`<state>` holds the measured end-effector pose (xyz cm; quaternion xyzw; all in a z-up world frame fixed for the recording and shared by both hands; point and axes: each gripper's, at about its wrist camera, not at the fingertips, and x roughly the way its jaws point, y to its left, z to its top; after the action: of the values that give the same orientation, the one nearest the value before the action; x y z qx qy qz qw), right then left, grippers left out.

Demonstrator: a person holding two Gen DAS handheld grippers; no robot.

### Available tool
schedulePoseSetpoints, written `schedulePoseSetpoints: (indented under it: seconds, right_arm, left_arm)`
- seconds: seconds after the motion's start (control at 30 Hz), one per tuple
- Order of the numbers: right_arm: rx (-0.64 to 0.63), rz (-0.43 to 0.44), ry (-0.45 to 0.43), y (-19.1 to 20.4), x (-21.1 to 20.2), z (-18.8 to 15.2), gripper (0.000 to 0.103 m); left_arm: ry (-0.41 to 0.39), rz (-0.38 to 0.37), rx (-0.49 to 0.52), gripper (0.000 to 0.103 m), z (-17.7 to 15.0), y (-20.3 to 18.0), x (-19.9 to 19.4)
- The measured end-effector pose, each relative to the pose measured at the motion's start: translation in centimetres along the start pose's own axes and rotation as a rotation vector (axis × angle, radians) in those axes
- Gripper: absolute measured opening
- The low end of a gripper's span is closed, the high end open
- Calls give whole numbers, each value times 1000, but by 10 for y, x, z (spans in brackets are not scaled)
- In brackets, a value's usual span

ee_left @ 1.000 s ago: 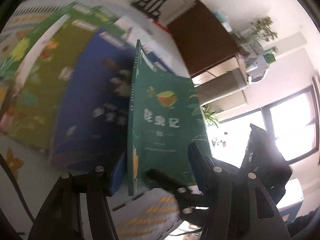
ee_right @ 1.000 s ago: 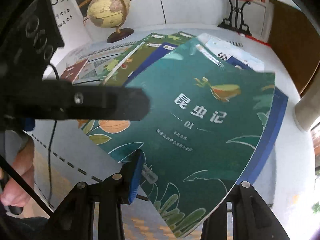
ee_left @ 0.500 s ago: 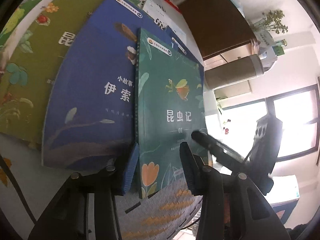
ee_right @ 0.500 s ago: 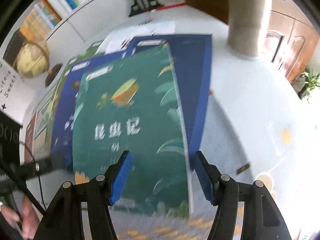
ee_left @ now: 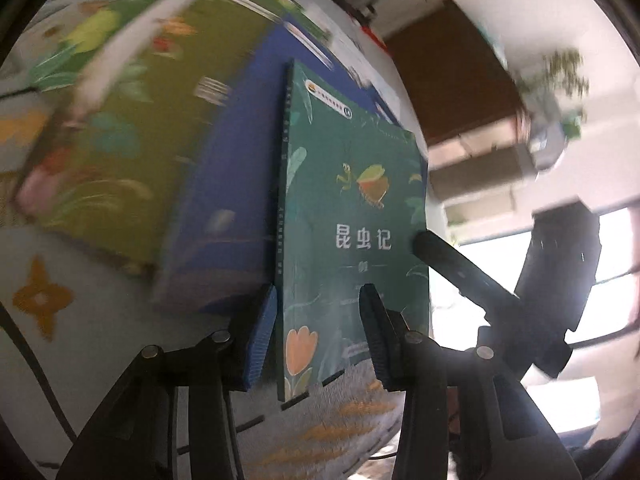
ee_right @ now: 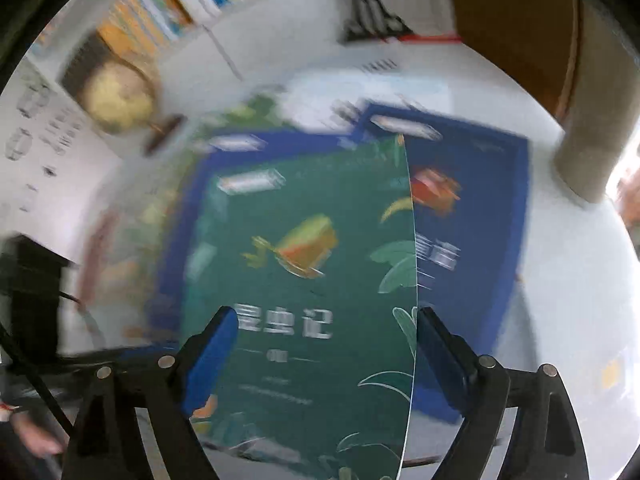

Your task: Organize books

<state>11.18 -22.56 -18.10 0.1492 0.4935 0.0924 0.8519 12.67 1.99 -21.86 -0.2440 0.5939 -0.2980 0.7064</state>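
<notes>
A dark green book [ee_left: 352, 216] with a mantis drawing and white title is raised on its spine side above the spread of books. My left gripper [ee_left: 320, 334] is shut on its lower edge near the spine, one pad on each cover. In the right wrist view the same green book [ee_right: 312, 280] lies between the jaws of my right gripper [ee_right: 326, 344]. Those jaws are opening wide and their pads do not press on it. One of the right gripper's fingers [ee_left: 452, 260] lies by the book's outer edge.
A blue book [ee_left: 224, 208] and an olive-green book [ee_left: 132, 136] lie fanned out to the left on the white table [ee_right: 572, 320]. Another blue book [ee_right: 472, 216] lies under the green one. A globe [ee_right: 116, 96], a bookshelf [ee_right: 192, 4] and a beige cylinder [ee_right: 592, 152] stand behind.
My left jaws have closed on the green book's lower edge. My right jaws have let the book go and spread wide, and that gripper has swung round to face the cover straight on.
</notes>
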Motion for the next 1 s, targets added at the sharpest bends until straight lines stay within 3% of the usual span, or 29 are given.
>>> schedulePoseSetpoints:
  seconds: [0.2, 0.3, 0.37, 0.43, 0.5, 0.63, 0.7, 0.87, 0.93, 1.0]
  right_arm:
    - [-123, -38, 94, 54, 59, 22, 89]
    - [-139, -75, 100, 62, 62, 23, 89]
    - [-127, -166, 107, 54, 59, 11, 89]
    - [-111, -179, 83, 45, 52, -3, 89]
    - [-100, -161, 80, 40, 49, -13, 88]
    - [-103, -176, 77, 44, 43, -15, 80]
    - [-76, -122, 60, 42, 30, -16, 78]
    - [-23, -33, 95, 29, 35, -22, 78]
    - [-42, -29, 79, 24, 28, -19, 68]
    - [-11, -25, 57, 12, 19, -8, 68]
  left_arm:
    - [-118, 66, -96, 43, 19, 44, -35]
    - [-98, 85, -108, 42, 26, 50, -35]
    - [-89, 84, -85, 43, 25, 45, -31]
    - [-77, 66, -73, 43, 22, 40, -24]
    - [-75, 66, -68, 43, 20, 34, -19]
    - [-90, 149, -21, 43, 20, 20, -20]
    - [-85, 162, -24, 43, 21, 20, -21]
    - [-74, 121, -59, 45, 23, 30, -18]
    - [-71, 108, -62, 45, 25, 31, -18]
    - [-71, 99, -68, 45, 24, 33, -19]
